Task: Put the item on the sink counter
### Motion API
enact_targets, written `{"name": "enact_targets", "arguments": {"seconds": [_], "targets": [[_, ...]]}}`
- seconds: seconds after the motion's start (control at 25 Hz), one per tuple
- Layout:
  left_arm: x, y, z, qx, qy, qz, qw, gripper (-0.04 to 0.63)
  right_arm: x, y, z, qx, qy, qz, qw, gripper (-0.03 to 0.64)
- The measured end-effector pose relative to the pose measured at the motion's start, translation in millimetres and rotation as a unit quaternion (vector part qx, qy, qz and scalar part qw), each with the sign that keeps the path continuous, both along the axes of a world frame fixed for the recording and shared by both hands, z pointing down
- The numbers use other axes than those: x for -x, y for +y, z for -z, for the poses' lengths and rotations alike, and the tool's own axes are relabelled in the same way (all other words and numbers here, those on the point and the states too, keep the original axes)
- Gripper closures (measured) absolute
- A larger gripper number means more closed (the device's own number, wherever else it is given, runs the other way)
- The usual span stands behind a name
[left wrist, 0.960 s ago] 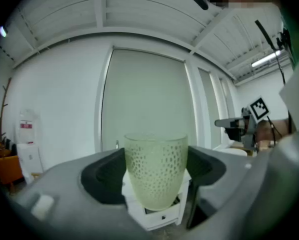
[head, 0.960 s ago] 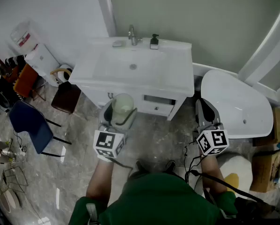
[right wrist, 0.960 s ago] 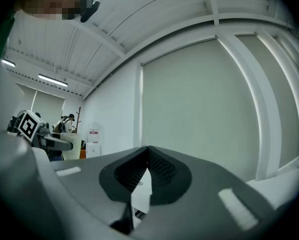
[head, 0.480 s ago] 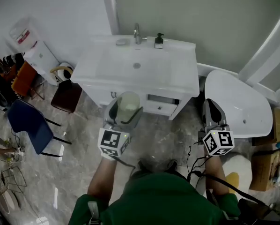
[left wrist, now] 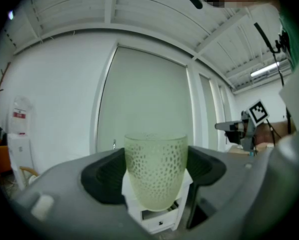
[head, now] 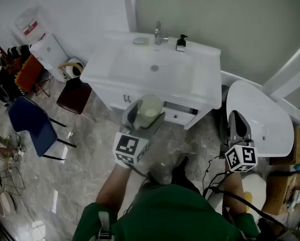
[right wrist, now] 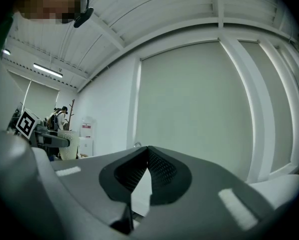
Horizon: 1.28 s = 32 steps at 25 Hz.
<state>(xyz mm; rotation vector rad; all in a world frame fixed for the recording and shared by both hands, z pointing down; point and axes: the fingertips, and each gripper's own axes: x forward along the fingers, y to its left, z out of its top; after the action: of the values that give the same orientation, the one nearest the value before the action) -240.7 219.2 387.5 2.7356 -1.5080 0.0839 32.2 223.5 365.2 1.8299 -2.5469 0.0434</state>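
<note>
Left gripper view, left gripper (left wrist: 156,176) pinching upright pale-green cup (left wrist: 156,159), mouth up, right gripper (right wrist: 147,156) pressed together

Soft, even light fills the head view. The white sink (head: 155,67) is nearly washed out, and the polished floor (head: 85,154) carries pale reflections. Both gripper views bow straight lines and darken to black at the corners. A ceiling lamp (left wrist: 263,70) glows in the left one, where the cup (left wrist: 155,171) is fairly sharp and the foreground soft.
</note>
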Motion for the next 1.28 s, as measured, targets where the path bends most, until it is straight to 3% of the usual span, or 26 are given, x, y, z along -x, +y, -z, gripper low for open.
{"name": "enact_targets", "arguments": {"seconds": [0.28, 0.76, 1.0, 1.28], "targets": [[-27, -46, 9, -0.004, -0.018, 0.033, 0.9993, 0.230, -19, -70, 1, -0.003, -0.025, 0.041, 0.999, 0.620], [-112, -140, 17, -0.006, -0.016, 0.075, 0.9971, 0.230, -100, -183, -6, 0.006, -0.048, 0.083, 0.995, 0.620], [-140, -171, 15, 0.001, -0.020, 0.071, 0.9973, 0.230, -124, -215, -14, 0.016, -0.051, 0.086, 0.995, 0.620], [-146, -219, 1, 0.008, -0.022, 0.055, 0.9982, 0.230, -130, -253, -25, 0.025, -0.045, 0.073, 0.996, 0.620]]}}
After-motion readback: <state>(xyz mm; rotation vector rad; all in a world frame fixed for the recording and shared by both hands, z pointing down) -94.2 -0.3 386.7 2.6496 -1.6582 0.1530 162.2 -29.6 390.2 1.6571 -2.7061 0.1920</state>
